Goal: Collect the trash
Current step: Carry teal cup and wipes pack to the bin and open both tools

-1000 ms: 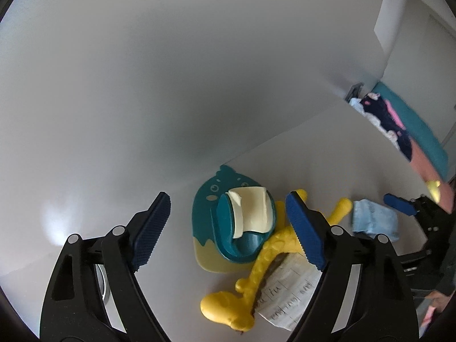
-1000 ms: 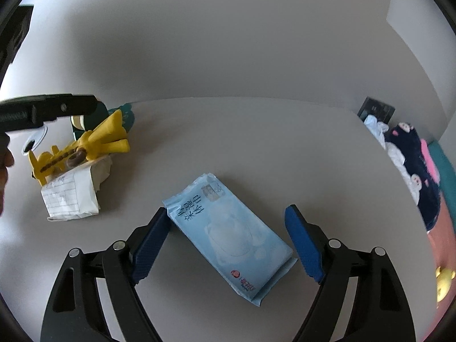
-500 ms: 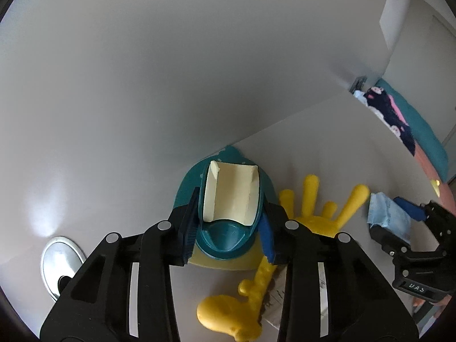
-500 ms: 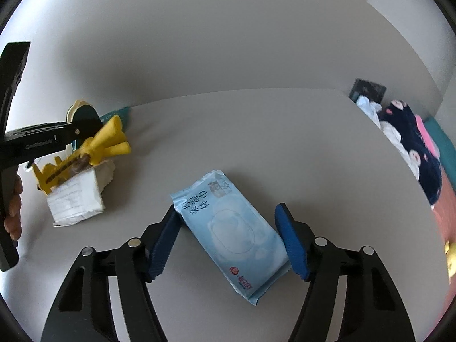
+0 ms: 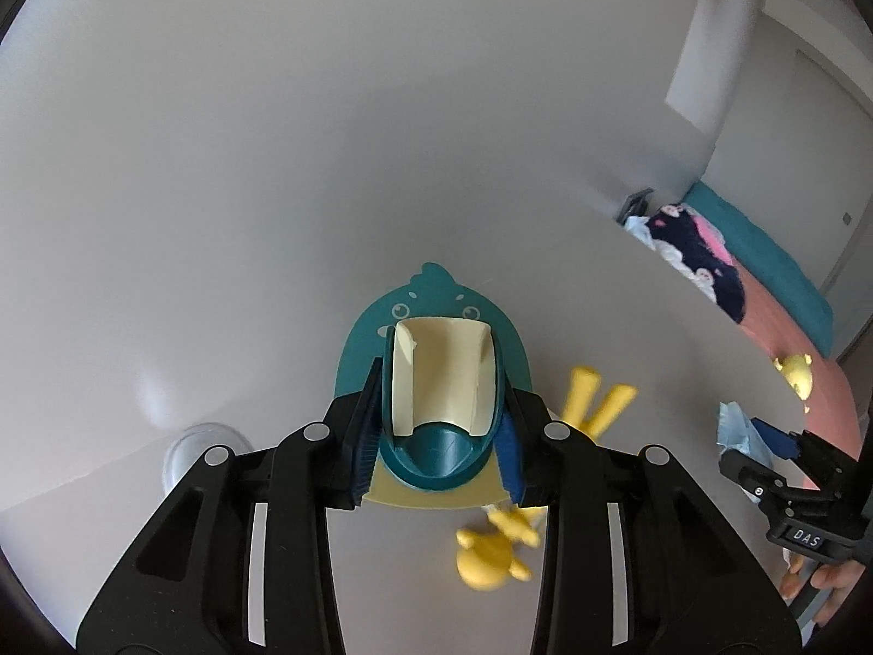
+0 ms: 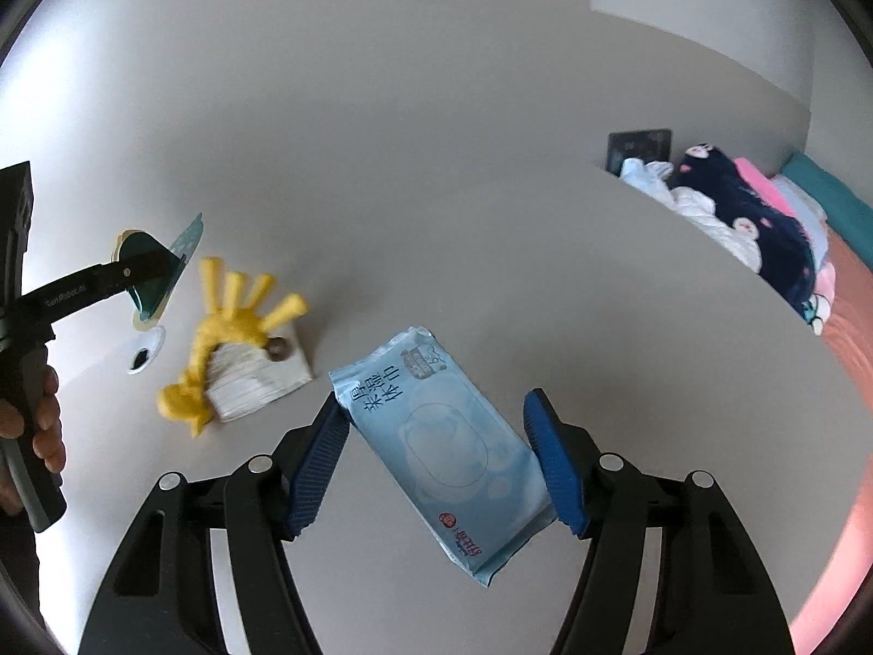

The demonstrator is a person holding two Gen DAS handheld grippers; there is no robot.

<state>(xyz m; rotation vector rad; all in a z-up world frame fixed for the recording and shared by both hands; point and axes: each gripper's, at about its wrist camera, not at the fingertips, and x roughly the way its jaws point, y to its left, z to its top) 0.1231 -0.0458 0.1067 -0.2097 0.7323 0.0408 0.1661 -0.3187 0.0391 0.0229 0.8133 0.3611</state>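
A teal bird-shaped plastic holder [image 5: 431, 300] with a cream insert sits between the pads of my left gripper [image 5: 442, 420], which is shut on it and holds it above the white table [image 5: 627, 327]. In the right wrist view the same holder [image 6: 185, 240] hangs at the far left in that gripper. My right gripper [image 6: 436, 426] is shut on a light blue wet-wipes pack [image 6: 404, 382], both pads pressing its long edges, and the pack is tilted and off the table. The left wrist view shows a corner of that pack [image 5: 734, 431] at the right edge.
A yellow rubber toy [image 6: 229, 311] lies across a lined paper slip [image 6: 256, 382] on the table, with a round metal disc [image 6: 144, 355] beside them. Clothes [image 6: 753, 218] are heaped past the table's right edge. A person's hand [image 6: 43, 426] grips the left handle.
Both grippers closed from open, the left on the teal holder and the right on the wipes pack. Both then rose, lifting their items off the table; the right one rolled.
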